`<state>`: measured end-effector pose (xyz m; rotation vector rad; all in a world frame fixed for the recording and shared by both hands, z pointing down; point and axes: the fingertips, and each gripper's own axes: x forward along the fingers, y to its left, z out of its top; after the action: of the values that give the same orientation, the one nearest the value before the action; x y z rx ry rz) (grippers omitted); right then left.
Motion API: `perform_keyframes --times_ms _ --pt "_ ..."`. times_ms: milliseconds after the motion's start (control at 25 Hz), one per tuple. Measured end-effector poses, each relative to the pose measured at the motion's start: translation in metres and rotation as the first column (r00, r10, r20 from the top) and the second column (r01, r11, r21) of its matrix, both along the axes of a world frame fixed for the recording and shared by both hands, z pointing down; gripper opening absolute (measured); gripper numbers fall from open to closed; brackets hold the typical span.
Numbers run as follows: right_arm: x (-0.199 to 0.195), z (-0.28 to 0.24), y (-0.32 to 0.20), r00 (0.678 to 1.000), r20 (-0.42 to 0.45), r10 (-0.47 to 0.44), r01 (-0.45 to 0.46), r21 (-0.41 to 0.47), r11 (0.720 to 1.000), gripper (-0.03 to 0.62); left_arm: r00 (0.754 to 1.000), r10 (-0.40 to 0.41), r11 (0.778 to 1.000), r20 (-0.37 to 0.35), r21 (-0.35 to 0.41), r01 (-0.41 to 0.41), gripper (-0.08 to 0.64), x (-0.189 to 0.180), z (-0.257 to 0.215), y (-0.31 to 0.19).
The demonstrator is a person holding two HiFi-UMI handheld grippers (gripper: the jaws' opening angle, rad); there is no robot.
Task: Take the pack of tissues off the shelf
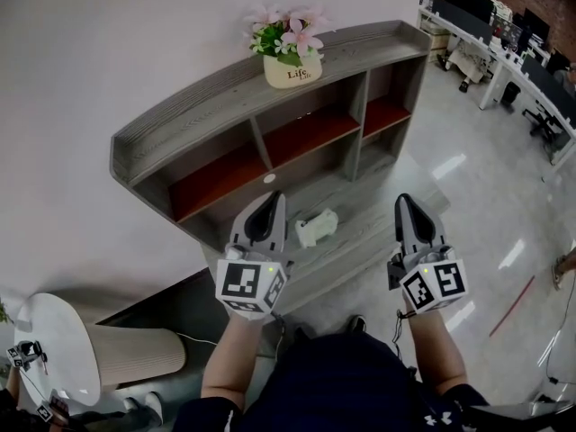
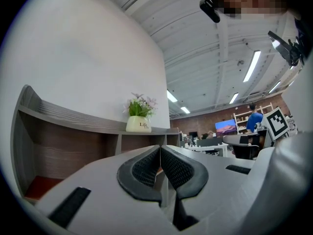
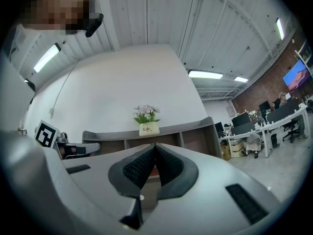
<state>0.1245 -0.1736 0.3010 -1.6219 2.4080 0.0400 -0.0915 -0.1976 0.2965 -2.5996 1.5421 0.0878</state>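
The pack of tissues (image 1: 317, 228) is a white, slightly crumpled packet lying on the lower board of the grey shelf unit (image 1: 225, 97). In the head view my left gripper (image 1: 273, 199) hovers just left of the pack, with its tip near it but apart from it. My right gripper (image 1: 402, 202) is held further right, in front of the shelf's right end. Both point at the shelf. The left gripper (image 2: 160, 148) and the right gripper (image 3: 155, 146) each have their dark pads pressed together with nothing between them. Neither gripper view shows the pack.
A cream flower pot (image 1: 292, 68) with pink flowers stands on the shelf top. The upper compartments have red floors (image 1: 306, 133). A round white table (image 1: 54, 349) stands at the lower left. Office desks with monitors (image 1: 504, 43) line the far right.
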Motion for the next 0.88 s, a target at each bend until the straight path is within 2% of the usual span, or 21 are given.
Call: perform_keyframes --times_ms 880 --pt "-0.003 0.007 -0.019 1.000 -0.001 -0.011 0.011 -0.037 0.999 0.012 1.000 0.014 0.999 0.005 -0.039 -0.013 0.020 -0.002 0.011 -0.020"
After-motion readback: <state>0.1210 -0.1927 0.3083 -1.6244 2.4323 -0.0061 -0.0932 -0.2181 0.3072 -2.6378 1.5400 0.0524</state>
